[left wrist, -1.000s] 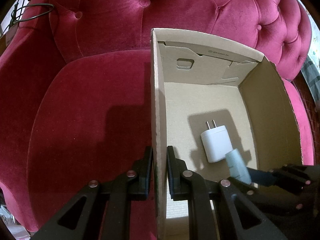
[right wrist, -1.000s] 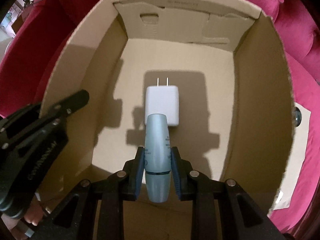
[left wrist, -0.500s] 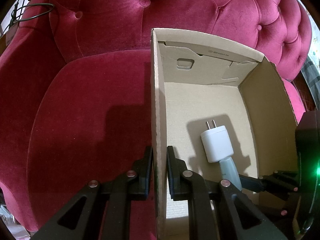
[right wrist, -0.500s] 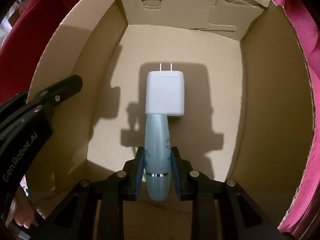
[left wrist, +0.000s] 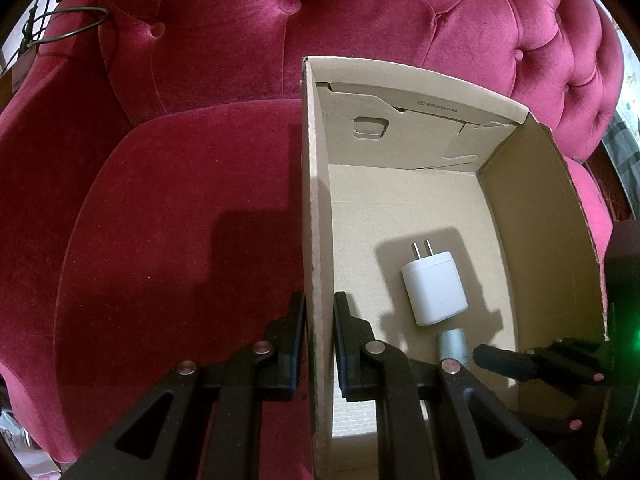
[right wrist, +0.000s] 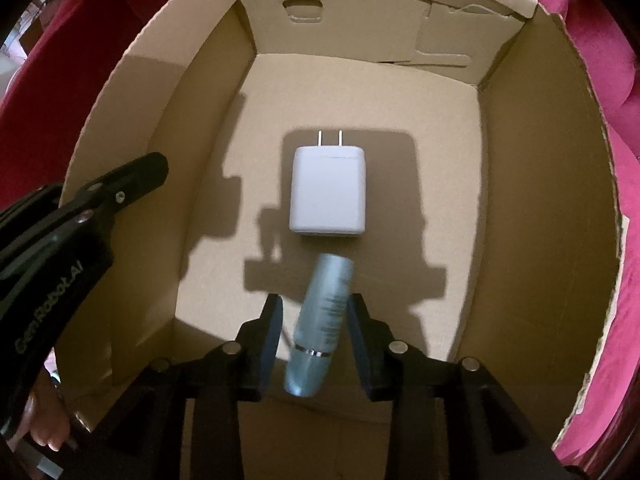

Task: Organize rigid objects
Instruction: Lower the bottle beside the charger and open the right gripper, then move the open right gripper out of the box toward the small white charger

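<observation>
1. The pale blue-grey cylindrical bottle with a thin silver band (right wrist: 320, 320) was seen between the two fingers of the right gripper (right wrist: 314, 344), inside the open brown cardboard box (right wrist: 540, 208), with a visible gap on each side of it.
2. The right gripper's jaws were held apart, so the bottle was judged to be released and not clamped; whether it already rested on the box floor could not be told.
3. The bottle's long axis was found to run forward, away from the right gripper, tilted slightly to the right, so that its far end pointed at the white square two-pronged plug charger (right wrist: 328, 192) lying flat just ahead of it.
4. A narrow gap between the bottle's far end and the charger's near edge was visible from the right wrist; in the left wrist view only the bottle's tip (left wrist: 451, 340) could be seen, just beside the charger (left wrist: 434, 288).
5. The left gripper (left wrist: 319, 344) was closed on the box's left wall (left wrist: 316, 200), one finger outside and one inside, so the box was held steady on the crimson tufted velvet armchair (left wrist: 180, 220).
6. The right gripper was by far the nearer to the bottle; a straight pull back along the bottle's axis was judged to be the clean way out, since a sideways move could knock the bottle into the charger.
</observation>
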`<action>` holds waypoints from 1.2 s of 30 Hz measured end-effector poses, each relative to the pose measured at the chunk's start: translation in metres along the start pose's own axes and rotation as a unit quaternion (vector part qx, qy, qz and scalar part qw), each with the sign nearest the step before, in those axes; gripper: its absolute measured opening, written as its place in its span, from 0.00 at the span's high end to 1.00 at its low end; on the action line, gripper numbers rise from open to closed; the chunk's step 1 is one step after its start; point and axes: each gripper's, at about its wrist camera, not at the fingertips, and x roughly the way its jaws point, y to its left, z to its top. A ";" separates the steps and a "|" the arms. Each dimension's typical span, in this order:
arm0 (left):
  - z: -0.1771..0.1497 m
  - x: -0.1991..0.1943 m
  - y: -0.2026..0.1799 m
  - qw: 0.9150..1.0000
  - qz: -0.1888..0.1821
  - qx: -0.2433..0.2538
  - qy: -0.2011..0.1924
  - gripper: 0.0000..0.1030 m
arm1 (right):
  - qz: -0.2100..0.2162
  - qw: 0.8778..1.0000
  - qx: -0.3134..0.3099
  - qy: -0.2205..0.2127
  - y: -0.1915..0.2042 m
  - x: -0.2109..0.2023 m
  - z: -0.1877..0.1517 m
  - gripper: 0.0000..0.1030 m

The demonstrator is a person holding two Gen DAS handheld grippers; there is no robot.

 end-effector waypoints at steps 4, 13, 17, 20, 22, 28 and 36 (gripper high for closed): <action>0.000 0.000 0.000 1.000 0.001 0.000 0.000 0.86 | -0.003 1.000 0.000 -0.007 -0.003 -0.006 -0.002 0.64; 0.000 0.000 0.000 1.000 0.000 0.000 0.000 0.86 | -0.006 1.000 -0.010 -0.028 -0.006 -0.027 -0.012 0.63; 0.000 0.000 0.000 1.000 0.000 0.000 0.000 0.86 | -0.007 0.999 -0.010 -0.041 -0.005 -0.042 -0.017 0.61; 0.000 0.000 0.000 1.000 0.000 0.000 0.000 0.86 | -0.008 0.999 -0.012 -0.048 -0.006 -0.051 -0.018 0.61; 0.000 0.000 0.000 1.000 0.001 0.001 0.000 0.86 | -0.009 0.998 -0.012 -0.055 -0.007 -0.062 -0.017 0.61; 0.000 0.001 0.000 1.000 0.001 0.002 0.000 0.86 | -0.012 0.998 -0.004 -0.069 -0.016 -0.085 -0.020 0.60; 0.000 0.001 0.001 1.000 0.001 0.002 0.000 0.86 | -0.024 0.996 0.007 -0.091 -0.036 -0.110 -0.025 0.53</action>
